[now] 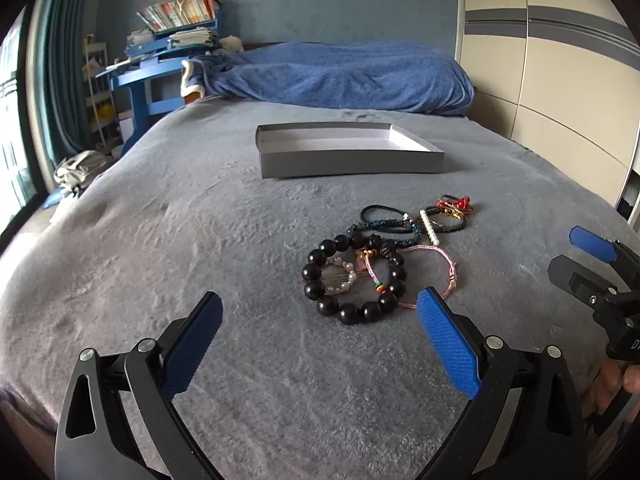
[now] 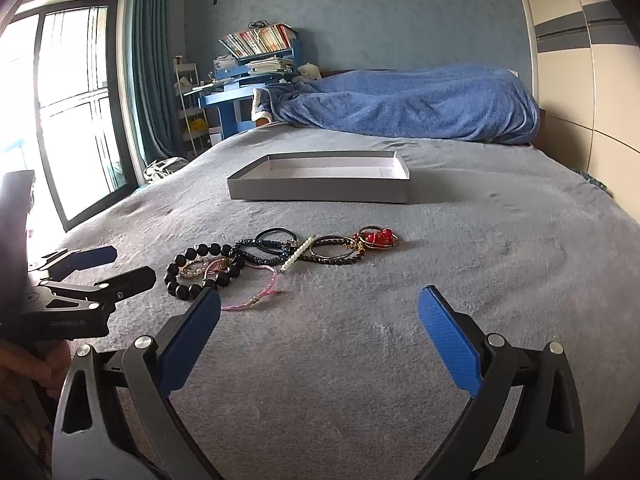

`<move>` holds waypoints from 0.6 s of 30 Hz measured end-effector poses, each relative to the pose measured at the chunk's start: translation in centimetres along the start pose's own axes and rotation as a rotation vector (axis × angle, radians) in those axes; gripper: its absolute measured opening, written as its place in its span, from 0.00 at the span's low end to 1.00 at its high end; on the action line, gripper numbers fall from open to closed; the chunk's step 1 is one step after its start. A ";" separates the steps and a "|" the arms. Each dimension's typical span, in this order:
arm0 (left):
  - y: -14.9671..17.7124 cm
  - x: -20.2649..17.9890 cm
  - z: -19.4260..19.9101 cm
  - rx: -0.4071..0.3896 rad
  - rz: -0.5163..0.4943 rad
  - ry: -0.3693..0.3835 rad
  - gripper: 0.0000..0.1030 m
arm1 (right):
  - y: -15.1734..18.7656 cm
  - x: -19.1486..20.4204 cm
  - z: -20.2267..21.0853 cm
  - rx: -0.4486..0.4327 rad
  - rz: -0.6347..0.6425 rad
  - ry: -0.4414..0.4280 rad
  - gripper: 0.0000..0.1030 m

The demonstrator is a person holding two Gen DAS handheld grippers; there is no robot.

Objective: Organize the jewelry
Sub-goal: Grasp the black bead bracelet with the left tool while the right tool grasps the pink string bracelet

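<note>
A heap of jewelry is lying on the grey blanket of the bed (image 1: 160, 240), in front of an empty, shallow grey box (image 1: 352, 162) that is sitting farther up the bed, well apart from the heap. Nearest the left tongs (image 1: 320, 320), a bracelet of large black beads (image 1: 352, 280) is overlapping a small pearl ring (image 1: 342, 278) and a thin pink cord bracelet (image 1: 432, 276). Behind these, a dark blue beaded bracelet (image 1: 384, 234) and a black hair tie (image 1: 380, 214) are tangling together, a short bar of white pearls (image 1: 430, 228) is lying just beside them, and a dark bangle with red beads (image 2: 378, 238) is resting at the far right end of the heap.

The left tongs are hovering low over the blanket with fingers spread wide apart, holding nothing, the black beads just beyond the tips. The right tongs (image 2: 320, 308) are likewise standing wide apart and empty, hovering over bare blanket to the right of the heap, the pink cord near the left finger. A crumpled blue quilt (image 2: 420, 100) is lying at the head of the bed
</note>
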State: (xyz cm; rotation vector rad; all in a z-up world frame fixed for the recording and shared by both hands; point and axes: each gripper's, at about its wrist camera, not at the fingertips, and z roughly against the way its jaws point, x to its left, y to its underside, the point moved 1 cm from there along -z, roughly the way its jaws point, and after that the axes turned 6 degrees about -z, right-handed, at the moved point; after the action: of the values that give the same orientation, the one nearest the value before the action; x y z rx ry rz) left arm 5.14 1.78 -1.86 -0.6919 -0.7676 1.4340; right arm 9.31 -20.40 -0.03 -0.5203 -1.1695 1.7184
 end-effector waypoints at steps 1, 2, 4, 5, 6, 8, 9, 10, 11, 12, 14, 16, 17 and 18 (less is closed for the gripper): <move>0.0 0.0 0.0 0.001 -0.001 0.003 0.94 | 0.0 0.0 -0.1 0.007 -0.003 -0.002 0.95; -0.1 0.1 -0.1 0.001 -0.002 0.007 0.94 | -0.1 0.0 -0.3 0.012 -0.004 -0.003 0.94; -0.5 0.2 -0.4 0.006 -0.011 0.009 0.93 | -0.4 0.0 -0.7 0.030 -0.012 -0.013 0.86; -0.7 0.2 -0.6 0.007 -0.018 0.008 0.92 | -0.5 0.1 -1.0 0.051 -0.020 -0.019 0.83; -0.9 0.4 -0.8 0.009 -0.021 0.008 0.89 | -0.7 0.1 -1.3 0.061 -0.025 -0.022 0.78; -1.4 0.7 -1.5 0.026 -0.026 0.012 0.80 | -0.8 0.3 -2.0 0.086 -0.020 -0.022 0.68; -1.6 0.9 -2.2 0.047 -0.031 0.019 0.70 | -0.8 0.4 -2.3 0.100 -0.020 -0.025 0.63; -1.8 1.0 -2.6 0.058 -0.032 0.020 0.63 | -0.8 0.4 -2.7 0.116 -0.026 -0.030 0.61; -1.9 1.2 -3.3 0.083 -0.034 0.030 0.61 | -0.7 0.4 -3.0 0.127 -0.032 -0.035 0.61; -1.9 1.3 -3.8 0.096 -0.032 0.040 0.57 | -0.7 0.5 -3.4 0.143 -0.036 -0.042 0.60; -1.9 1.6 -4.9 0.138 -0.028 0.057 0.52 | -0.7 0.8 -4.0 0.169 -0.035 -0.050 0.54; -1.9 1.7 -5.9 0.179 -0.020 0.086 0.47 | -0.7 1.1 -4.6 0.191 -0.037 -0.063 0.48; -1.8 1.8 -6.3 0.196 -0.018 0.097 0.46 | -0.8 1.1 -5.0 0.202 -0.036 -0.067 0.46; -1.8 1.8 -6.7 0.208 -0.020 0.107 0.45 | -0.9 1.4 -5.5 0.218 -0.033 -0.071 0.44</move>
State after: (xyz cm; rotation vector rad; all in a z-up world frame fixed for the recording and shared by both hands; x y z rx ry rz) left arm 11.53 3.76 -4.28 -0.5934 -0.5314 1.4235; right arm 13.26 -16.57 -1.50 -0.3075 -1.0185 1.8211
